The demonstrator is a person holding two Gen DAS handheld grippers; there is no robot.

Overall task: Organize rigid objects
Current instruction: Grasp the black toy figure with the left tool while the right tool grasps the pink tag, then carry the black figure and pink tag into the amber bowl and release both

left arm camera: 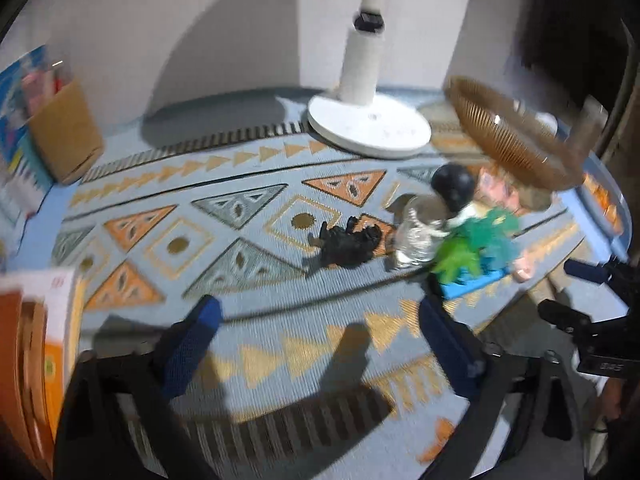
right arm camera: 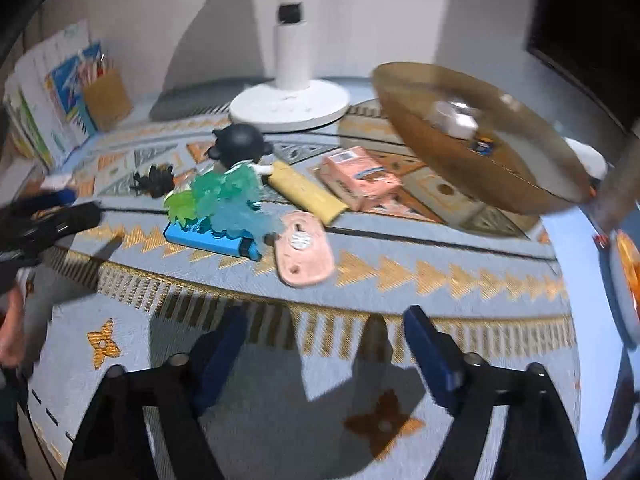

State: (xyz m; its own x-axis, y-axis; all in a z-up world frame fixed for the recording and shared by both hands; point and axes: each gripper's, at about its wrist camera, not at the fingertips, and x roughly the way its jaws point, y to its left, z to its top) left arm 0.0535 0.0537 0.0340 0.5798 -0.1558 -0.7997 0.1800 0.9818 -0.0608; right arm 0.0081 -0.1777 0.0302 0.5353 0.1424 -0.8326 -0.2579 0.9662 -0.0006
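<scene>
Left gripper [left arm camera: 316, 324] and right gripper [right arm camera: 326, 338]: I hold both wide apart, empty; toys [right arm camera: 224, 200] cluster mid-frame, awaiting sorting.

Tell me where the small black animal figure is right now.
In the left wrist view, the black animal figure lies mid-cloth, just left of the glass jar.

The left gripper [left arm camera: 320, 340] tilts steeply downward, its two blue-padded fingers [left arm camera: 192, 344] spread wide with nothing between them. The right gripper [right arm camera: 324, 360] tilts down likewise, its blue fingers [right arm camera: 430, 354] apart and holding nothing. Each gripper appears at the edge of the other's view, and a hand [right arm camera: 14, 332] shows at the far left of the right wrist view.
</scene>
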